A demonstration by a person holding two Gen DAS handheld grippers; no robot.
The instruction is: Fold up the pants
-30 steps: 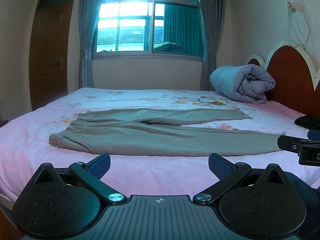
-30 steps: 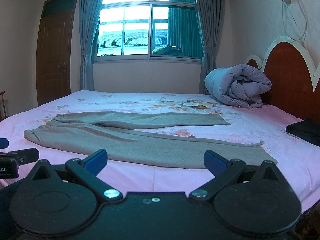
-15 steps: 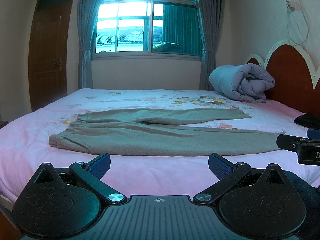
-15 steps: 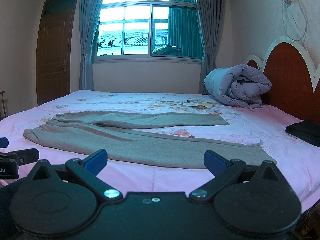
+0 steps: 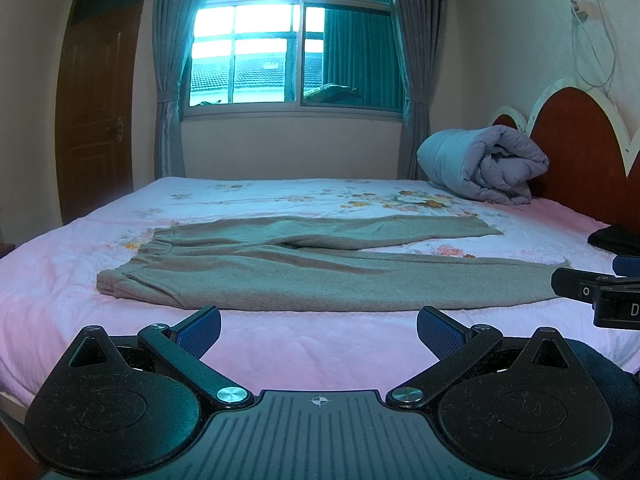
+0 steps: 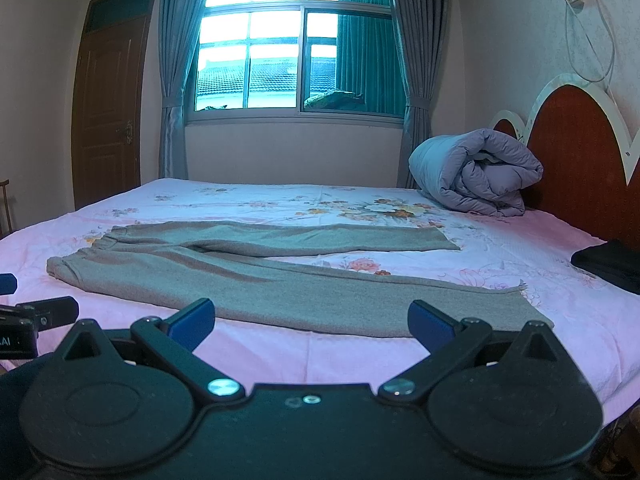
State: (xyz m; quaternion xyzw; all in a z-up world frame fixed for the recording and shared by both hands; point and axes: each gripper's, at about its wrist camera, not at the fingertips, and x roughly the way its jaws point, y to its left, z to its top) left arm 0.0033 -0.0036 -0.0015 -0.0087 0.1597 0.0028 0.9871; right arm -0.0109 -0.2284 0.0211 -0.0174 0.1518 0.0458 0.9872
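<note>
Dark garment point(image 6: 608, 266) edge-cropped, unidentifiable

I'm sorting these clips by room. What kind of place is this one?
A home bedroom, most likely: a bed with a floral sheet and wooden headboard, a rolled quilt by it, and a curtained window. Grey pants lie flat on the bed.

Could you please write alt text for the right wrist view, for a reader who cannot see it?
Grey pants lie flat and unfolded on a pink floral bed, waistband to the left, legs spread apart toward the right. The right gripper hangs open above the near edge, touching nothing. A rolled quilt sits by the headboard.
</note>
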